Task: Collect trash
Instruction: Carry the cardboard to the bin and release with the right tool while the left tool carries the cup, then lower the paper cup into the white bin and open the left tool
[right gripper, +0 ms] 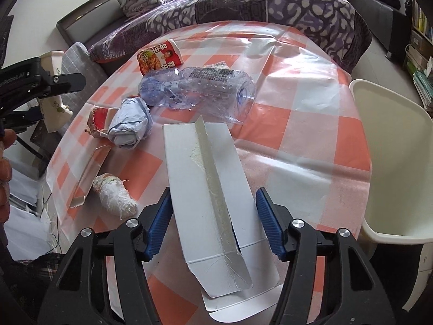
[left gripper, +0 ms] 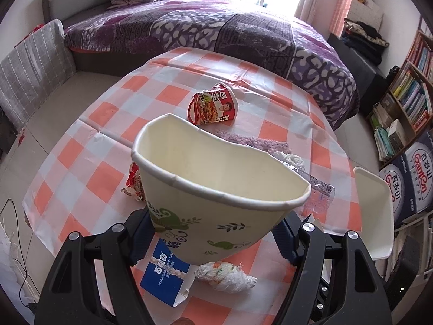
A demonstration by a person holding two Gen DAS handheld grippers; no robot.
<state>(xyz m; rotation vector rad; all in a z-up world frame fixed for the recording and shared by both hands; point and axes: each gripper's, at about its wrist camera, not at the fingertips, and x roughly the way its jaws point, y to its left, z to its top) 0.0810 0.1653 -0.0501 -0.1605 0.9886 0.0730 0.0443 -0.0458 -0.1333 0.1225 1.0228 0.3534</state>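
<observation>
Left gripper (left gripper: 213, 241) is clamped on a squashed paper bowl (left gripper: 216, 187), cream with green leaf print, held up over the table (left gripper: 113, 108). Right gripper (right gripper: 213, 222) has its jaws apart around a flattened white carton (right gripper: 208, 203); the blue pads (right gripper: 159, 224) sit beside its edges, and I cannot tell if they touch it.

Trash on the checkered table, placed from the red noodle cup (left gripper: 213, 104):
- the cup lies on its side toward the bed (left gripper: 216, 27), Chinese print and a face on the label, "20" legible
- crushed clear bottle (right gripper: 200, 92) just in front of it, black printed label unreadable
- blue-grey paper wad (right gripper: 130, 127) and a torn red wrapper (right gripper: 98, 122), touching, further toward the near edge
- white netted wad (left gripper: 226, 275) at the near edge, beside a blue carton (left gripper: 165, 279) with Chinese text and "MILK FLAVORED"

Left view only: blue face of that carton, "Ganten" boxes (left gripper: 411, 173) by the bookshelf (left gripper: 406, 94). Right view only: the whole bottle and the left gripper with the bowl, off the table's left side. White chair (right gripper: 392, 162) shows in both.
</observation>
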